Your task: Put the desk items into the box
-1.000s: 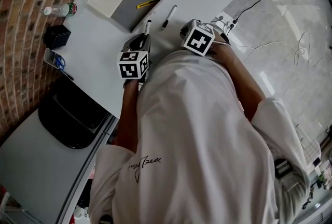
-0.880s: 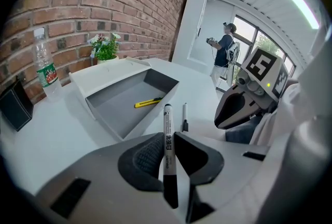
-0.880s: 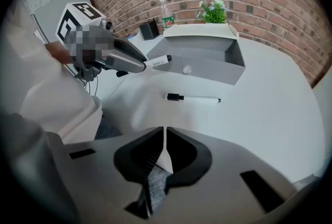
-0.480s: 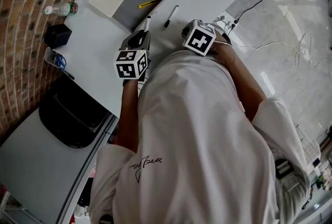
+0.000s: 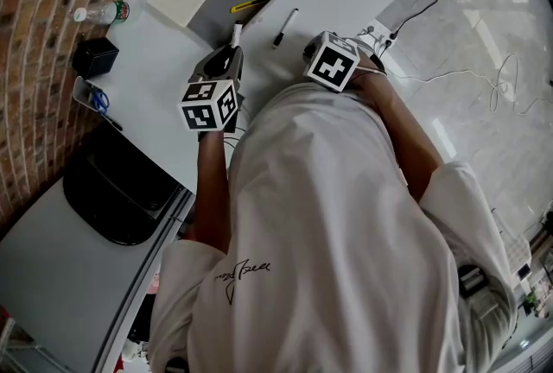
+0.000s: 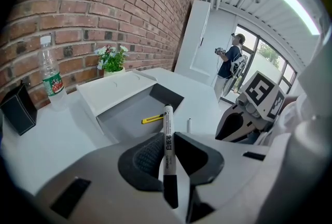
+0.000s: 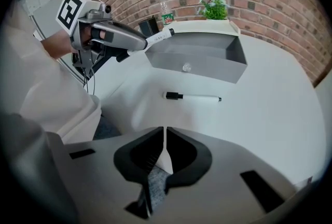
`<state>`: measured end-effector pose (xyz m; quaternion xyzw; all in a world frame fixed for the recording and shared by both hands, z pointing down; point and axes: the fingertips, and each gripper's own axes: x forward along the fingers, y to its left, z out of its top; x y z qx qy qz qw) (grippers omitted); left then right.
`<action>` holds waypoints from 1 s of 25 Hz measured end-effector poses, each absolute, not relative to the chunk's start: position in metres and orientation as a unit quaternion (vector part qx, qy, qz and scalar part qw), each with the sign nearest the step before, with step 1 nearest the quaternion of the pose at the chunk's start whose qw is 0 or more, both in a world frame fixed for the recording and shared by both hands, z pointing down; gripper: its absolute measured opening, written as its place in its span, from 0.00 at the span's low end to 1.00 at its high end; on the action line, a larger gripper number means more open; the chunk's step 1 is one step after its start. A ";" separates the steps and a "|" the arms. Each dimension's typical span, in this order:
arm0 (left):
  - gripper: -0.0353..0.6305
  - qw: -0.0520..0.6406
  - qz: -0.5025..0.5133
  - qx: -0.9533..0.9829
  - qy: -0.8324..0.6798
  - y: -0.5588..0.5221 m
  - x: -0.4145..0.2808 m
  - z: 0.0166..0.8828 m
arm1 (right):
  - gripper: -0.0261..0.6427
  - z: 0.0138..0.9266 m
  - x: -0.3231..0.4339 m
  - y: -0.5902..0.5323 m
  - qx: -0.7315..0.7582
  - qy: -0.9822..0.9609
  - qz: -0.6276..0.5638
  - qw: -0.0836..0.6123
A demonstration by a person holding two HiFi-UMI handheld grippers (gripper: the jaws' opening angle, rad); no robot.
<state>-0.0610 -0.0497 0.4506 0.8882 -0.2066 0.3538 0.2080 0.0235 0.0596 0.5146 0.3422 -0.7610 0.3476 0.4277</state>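
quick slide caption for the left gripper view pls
Left claw grips a white marker, pointed toward the open grey box holding one yellow item.

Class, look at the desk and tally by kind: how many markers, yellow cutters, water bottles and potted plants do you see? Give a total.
Markers: 2 (held marker, loose marker)
Yellow cutter: 1
Water bottle: 1
Potted plant: 1
Total: 5
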 end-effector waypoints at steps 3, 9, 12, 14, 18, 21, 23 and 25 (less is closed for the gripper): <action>0.15 0.208 0.348 0.891 -0.206 -0.050 -0.057 0.447 | 0.10 0.515 0.024 0.060 0.341 -0.761 0.348 0.429; 0.15 0.205 0.336 0.896 -0.206 -0.056 -0.050 0.438 | 0.10 0.515 0.025 0.060 0.340 -0.760 0.349 0.430; 0.15 0.205 0.329 0.898 -0.209 -0.061 -0.048 0.434 | 0.10 0.515 0.024 0.059 0.341 -0.760 0.349 0.430; 0.15 0.205 0.325 0.899 -0.212 -0.065 -0.048 0.431 | 0.10 0.516 0.024 0.059 0.340 -0.760 0.349 0.430; 0.15 0.203 0.320 0.900 -0.216 -0.071 -0.045 0.428 | 0.10 0.516 0.025 0.060 0.339 -0.759 0.350 0.431; 0.15 0.201 0.319 0.901 -0.216 -0.072 -0.043 0.427 | 0.10 0.516 0.025 0.059 0.340 -0.760 0.349 0.430; 0.15 0.201 0.319 0.901 -0.216 -0.073 -0.042 0.427 | 0.10 0.516 0.025 0.058 0.340 -0.760 0.349 0.430; 0.15 0.202 0.318 0.901 -0.216 -0.074 -0.041 0.428 | 0.10 0.516 0.025 0.059 0.340 -0.759 0.350 0.431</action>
